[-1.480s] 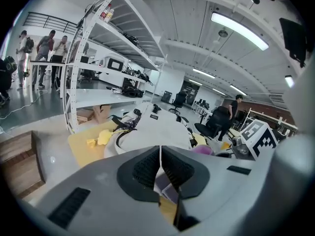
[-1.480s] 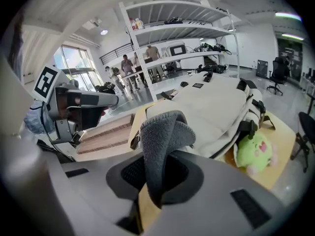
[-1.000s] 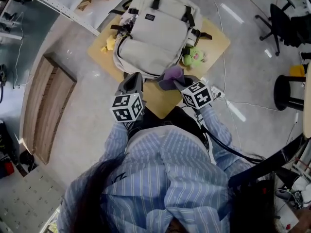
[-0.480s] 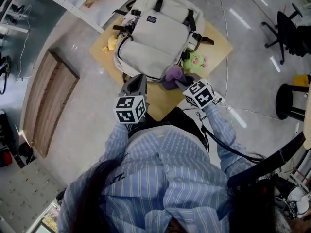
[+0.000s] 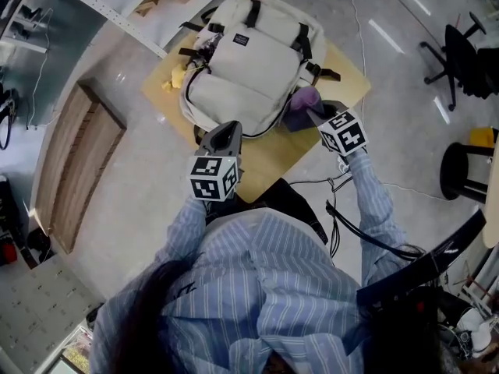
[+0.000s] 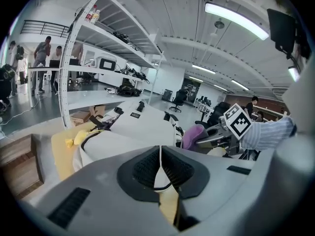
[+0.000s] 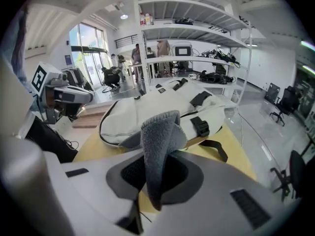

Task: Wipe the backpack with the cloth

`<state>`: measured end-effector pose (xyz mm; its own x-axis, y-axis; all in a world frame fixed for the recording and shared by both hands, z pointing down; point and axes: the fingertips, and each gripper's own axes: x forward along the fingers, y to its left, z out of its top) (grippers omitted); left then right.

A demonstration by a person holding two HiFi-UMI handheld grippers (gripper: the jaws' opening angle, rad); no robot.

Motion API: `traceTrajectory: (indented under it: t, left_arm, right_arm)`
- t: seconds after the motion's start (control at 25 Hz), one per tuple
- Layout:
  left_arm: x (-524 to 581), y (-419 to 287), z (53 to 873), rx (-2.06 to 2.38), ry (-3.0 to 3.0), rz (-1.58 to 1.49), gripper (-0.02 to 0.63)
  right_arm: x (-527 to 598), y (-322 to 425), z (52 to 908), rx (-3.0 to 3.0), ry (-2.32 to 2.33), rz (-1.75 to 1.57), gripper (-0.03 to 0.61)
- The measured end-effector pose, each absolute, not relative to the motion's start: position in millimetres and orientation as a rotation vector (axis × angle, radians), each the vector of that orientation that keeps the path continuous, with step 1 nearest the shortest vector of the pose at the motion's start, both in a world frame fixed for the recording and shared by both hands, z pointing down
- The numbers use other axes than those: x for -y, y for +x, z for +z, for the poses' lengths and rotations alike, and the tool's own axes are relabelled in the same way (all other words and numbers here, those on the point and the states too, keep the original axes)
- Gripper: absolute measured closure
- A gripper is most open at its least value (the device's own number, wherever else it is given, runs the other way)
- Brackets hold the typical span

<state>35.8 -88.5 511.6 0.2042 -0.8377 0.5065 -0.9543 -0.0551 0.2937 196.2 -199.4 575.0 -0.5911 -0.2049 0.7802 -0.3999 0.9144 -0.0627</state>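
**While one hand-held gripper clamps the cloth, one backpack lies flat on the worktop**

Where the head view looks down, a single pale backpack lies on its back and covers most of one small wooden worktop. Two black straps run over its upper flap. One yellow thing sticks out at its left edge, partly under it.

Two grippers are in use. The right hand-held gripper has its jaws closed on one greyish-purple cloth, which stands up out of them in a fold. From above, that cloth sits at the backpack's right side, just beside it; whether it touches the fabric cannot be told. The left hand-held gripper has its jaws pressed together with only a thin seam between them and nothing in them. It is at the backpack's near edge, pointing towards the bag.

Around the worktop is bare floor. One wooden board lies to the left, white shelving runs along the far left, and one office chair and one black round stool stand well apart on the right. The person's striped sleeves and the marker cubes hide the worktop's near edge. People stand far off by the shelving.
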Motion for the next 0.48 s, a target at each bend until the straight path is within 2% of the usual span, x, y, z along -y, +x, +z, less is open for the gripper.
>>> traceTrajectory:
  t: [0.48]
  left_arm:
    - [87.3,36.2,517.2,1.664,1.857,0.293,0.600]
  right_arm:
    - [310.7,231.0,565.2,2.190,0.574,0.324,0.537]
